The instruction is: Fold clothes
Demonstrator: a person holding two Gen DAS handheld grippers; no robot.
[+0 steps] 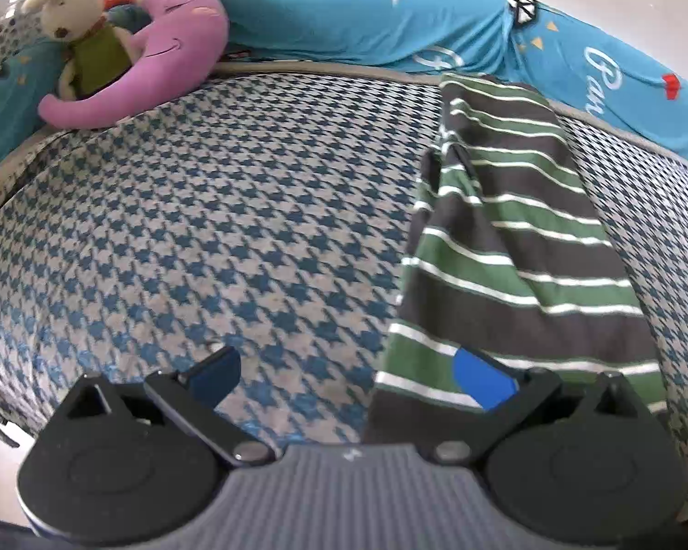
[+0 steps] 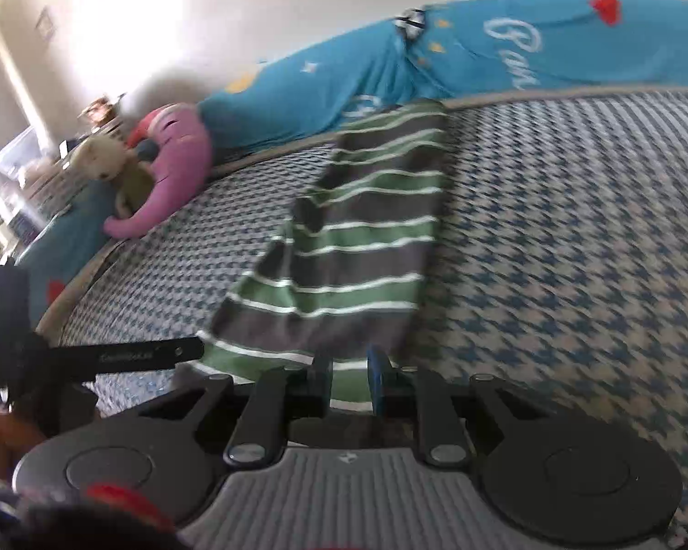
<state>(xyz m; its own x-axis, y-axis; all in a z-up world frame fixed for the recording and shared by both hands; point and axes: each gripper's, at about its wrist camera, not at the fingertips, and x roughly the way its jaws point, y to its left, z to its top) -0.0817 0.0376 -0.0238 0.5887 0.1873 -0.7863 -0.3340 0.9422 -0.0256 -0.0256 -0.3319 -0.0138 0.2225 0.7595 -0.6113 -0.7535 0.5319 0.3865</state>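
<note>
Houndstooth bedspread (image 1: 215, 211) covers the mattress. Blue printed bolster (image 1: 353, 18) lines its 12 o'clock edge. Striped green-and-grey garment (image 1: 504, 229), folded into a long strip, lies on the bedspread from 12 to 6 o'clock, right of centre in the left wrist view. Pink crescent cushion (image 1: 169, 55) and plush rabbit (image 1: 78, 27) sit at 10 o'clock. Left gripper (image 1: 348, 378) is spread wide, its right finger over the garment's near end. Right gripper (image 2: 349, 378) is narrowed at the garment's near edge; whether it pinches cloth cannot be told.

Shirt (image 1: 518, 238) on bed (image 1: 206, 229), plush toys (image 1: 128, 46) far left, bolster (image 1: 367, 18) behind.
</note>
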